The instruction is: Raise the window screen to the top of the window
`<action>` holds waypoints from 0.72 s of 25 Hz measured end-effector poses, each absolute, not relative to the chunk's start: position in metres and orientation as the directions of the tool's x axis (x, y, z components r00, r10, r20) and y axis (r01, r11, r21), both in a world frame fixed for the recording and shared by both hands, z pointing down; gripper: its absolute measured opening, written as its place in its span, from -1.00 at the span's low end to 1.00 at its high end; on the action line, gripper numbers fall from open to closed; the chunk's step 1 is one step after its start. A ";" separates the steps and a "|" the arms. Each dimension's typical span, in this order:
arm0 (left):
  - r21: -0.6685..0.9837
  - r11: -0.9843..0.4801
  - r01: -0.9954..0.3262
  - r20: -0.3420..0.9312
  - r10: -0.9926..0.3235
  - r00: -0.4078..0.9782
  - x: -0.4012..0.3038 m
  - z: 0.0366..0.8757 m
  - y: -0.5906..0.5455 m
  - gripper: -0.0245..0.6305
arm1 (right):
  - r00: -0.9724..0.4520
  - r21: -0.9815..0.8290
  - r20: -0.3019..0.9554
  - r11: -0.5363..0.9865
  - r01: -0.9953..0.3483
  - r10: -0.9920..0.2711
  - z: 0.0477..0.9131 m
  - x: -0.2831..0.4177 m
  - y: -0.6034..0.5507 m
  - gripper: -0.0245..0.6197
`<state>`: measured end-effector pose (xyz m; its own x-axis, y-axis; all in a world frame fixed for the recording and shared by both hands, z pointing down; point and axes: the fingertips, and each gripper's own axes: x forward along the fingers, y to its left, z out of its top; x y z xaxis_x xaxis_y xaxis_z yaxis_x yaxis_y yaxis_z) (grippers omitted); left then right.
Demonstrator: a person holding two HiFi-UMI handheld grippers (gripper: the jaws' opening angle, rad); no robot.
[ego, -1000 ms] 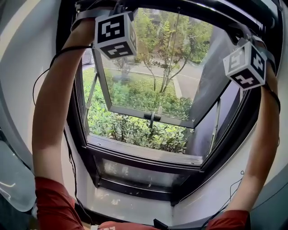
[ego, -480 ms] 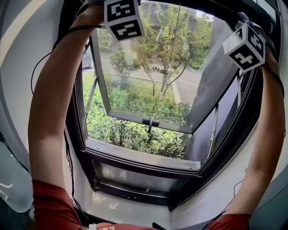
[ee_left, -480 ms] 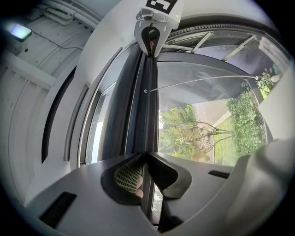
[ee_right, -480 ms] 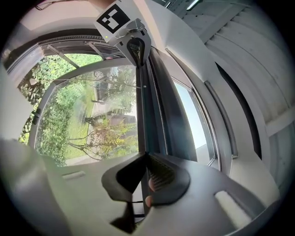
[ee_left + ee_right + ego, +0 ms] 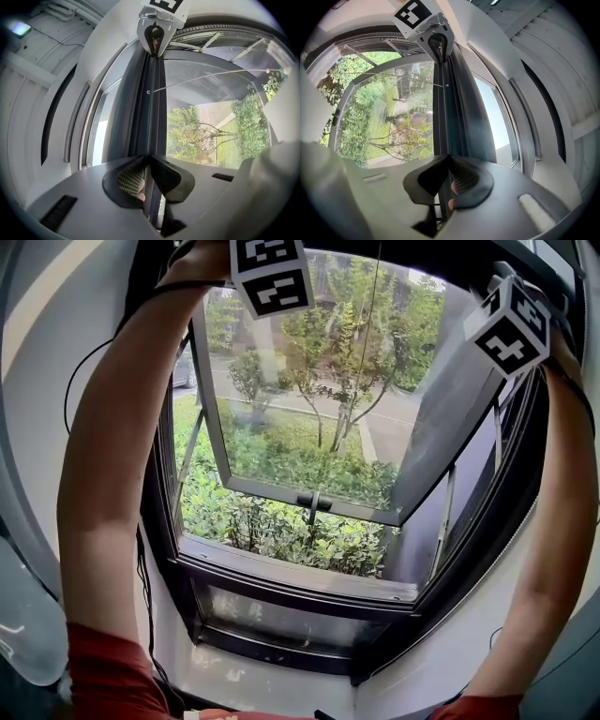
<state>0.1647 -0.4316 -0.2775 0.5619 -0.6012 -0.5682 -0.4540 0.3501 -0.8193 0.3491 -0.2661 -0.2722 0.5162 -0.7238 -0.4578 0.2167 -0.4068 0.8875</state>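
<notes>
1. Head view shows our two arms reaching up to the top of the window frame (image 5: pixel 281 582).
2. Our left tongs (image 5: pixel 149 158) are pinched tight on the dark bar of the window screen (image 5: pixel 151 103).
3. Our right tongs (image 5: pixel 449 159) pinch the same bar at its other end.
4. The bar sits high up, near the top of the window.
5. The glass pane (image 5: pixel 309 418) is swung open to green bushes (image 5: pixel 281 521).

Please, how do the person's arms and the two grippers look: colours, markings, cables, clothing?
Both the left gripper and the right gripper have light grey bodies and black jaws with ribbed pads. Each carries a white cube with black square markers. The sleeves are short and red. A thin black cable runs along the left arm.
</notes>
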 end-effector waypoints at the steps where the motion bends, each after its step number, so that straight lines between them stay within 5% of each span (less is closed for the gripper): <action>1: -0.819 0.350 -0.455 -0.569 -0.600 0.562 0.165 -0.277 -0.431 -0.78 | 0.515 0.885 -0.462 -0.410 0.218 -0.722 -0.272 0.349 -0.266 -0.82; 18: -0.805 0.312 -0.504 -0.582 -0.580 0.570 0.156 -0.263 -0.423 -0.66 | 0.474 0.859 -0.492 -0.496 0.127 -0.730 -0.259 0.353 -0.257 -0.48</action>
